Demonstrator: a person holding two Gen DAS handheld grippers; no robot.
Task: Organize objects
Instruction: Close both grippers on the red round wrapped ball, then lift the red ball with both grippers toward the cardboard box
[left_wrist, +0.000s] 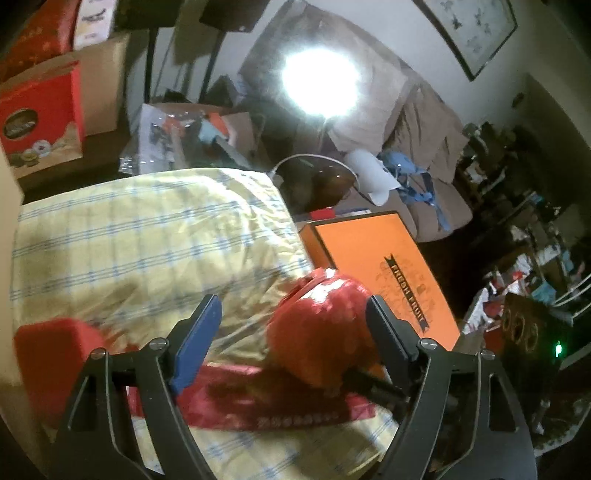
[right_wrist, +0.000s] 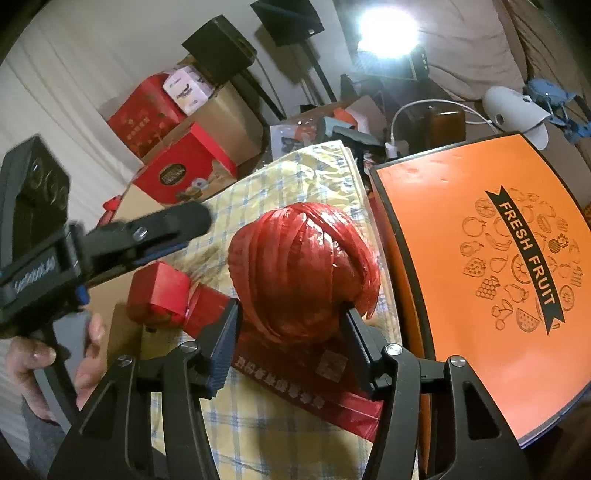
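Note:
A ball of red plastic string (right_wrist: 299, 266) stands on a flat red packet with gold print (right_wrist: 295, 373), which lies on a yellow checked cloth (right_wrist: 295, 173). My right gripper (right_wrist: 290, 306) is shut on the ball, fingertips pressed into its lower sides. My left gripper (left_wrist: 292, 301) is open, and the ball (left_wrist: 321, 332) lies against its right finger. In the right wrist view one finger (right_wrist: 177, 221) of the left gripper reaches toward the ball from the left, held by a hand (right_wrist: 55, 354). A small red box (right_wrist: 159, 291) sits left of the ball.
An orange "Fresh Fruit" box (right_wrist: 480, 258) lies flat right of the cloth, close to the ball. Red gift boxes (right_wrist: 184, 166) and cardboard cartons stand behind. A bright lamp (right_wrist: 388, 29), cables, a white object (right_wrist: 517, 107) and a sofa fill the back.

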